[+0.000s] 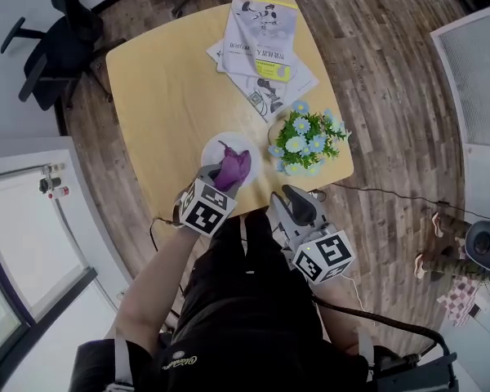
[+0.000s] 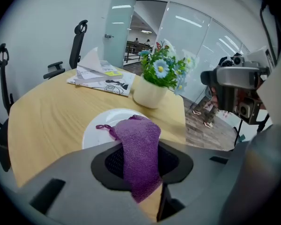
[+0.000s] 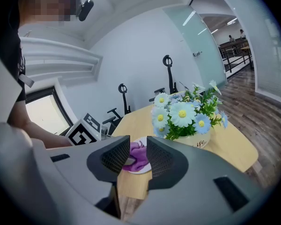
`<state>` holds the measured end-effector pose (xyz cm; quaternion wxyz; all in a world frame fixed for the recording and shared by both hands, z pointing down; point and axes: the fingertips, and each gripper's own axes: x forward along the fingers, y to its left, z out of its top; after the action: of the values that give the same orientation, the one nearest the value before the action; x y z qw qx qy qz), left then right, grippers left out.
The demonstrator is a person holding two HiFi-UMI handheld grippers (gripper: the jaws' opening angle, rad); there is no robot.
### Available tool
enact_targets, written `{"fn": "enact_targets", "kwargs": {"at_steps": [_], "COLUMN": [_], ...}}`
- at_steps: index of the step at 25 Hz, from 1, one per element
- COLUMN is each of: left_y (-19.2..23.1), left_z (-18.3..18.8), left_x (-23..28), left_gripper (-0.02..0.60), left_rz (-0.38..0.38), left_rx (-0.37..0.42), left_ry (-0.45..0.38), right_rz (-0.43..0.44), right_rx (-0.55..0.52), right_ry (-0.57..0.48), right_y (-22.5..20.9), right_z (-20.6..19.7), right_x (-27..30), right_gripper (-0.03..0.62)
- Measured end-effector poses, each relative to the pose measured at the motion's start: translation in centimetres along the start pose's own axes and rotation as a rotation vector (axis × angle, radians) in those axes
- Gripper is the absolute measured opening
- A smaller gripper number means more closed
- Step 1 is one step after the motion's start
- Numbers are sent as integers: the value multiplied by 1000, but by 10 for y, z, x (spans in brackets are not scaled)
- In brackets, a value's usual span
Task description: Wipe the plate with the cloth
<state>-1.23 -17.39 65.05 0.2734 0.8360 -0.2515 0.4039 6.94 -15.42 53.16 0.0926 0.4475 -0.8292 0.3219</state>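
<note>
Left gripper [image 2: 140, 159] pinches the purple cloth [image 2: 138, 142], its free end draped on the white plate [image 2: 95, 131] at the near table [image 1: 159, 96] edge. Right gripper [image 3: 133, 154] is empty, jaws slightly parted, beside the flower pot [image 1: 304, 142].

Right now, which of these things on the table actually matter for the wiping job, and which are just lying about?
Part of the job:
- white plate
- purple cloth, draped over the plate
- left gripper, shut on the cloth
- right gripper, open and empty

Just lying about:
- pot of flowers
- booklets
- office chair beside the table
</note>
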Motion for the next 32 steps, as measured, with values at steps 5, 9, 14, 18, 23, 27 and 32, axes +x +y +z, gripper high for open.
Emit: {"fn": "enact_targets", "kwargs": {"at_steps": [5, 9, 14, 18, 23, 27, 32], "left_y": [-28, -27, -4, 24, 46, 38, 7], "left_z": [-16, -15, 9, 38, 69, 64, 35], "left_x": [-3, -2, 1, 7, 13, 16, 14], "left_gripper": [126, 126, 126, 126, 126, 126, 126], "left_rz": [-64, -60, -24, 24, 60, 50, 1], "left_rx": [-7, -20, -12, 5, 26, 43, 49], "left_ry": [22, 13, -14, -42, -63, -49, -15], "right_rz": [8, 19, 15, 5, -9, -16, -14], "right_rx": [4, 3, 2, 9, 17, 20, 23], "right_ry": [9, 12, 17, 14, 15, 11, 10], "right_y": [2, 6, 5, 1, -5, -7, -8], "right_z": [-2, -2, -5, -7, -11, -12, -13], "right_x": [3, 5, 2, -1, -7, -10, -10], "right_gripper": [110, 110, 110, 110, 110, 110, 110]}}
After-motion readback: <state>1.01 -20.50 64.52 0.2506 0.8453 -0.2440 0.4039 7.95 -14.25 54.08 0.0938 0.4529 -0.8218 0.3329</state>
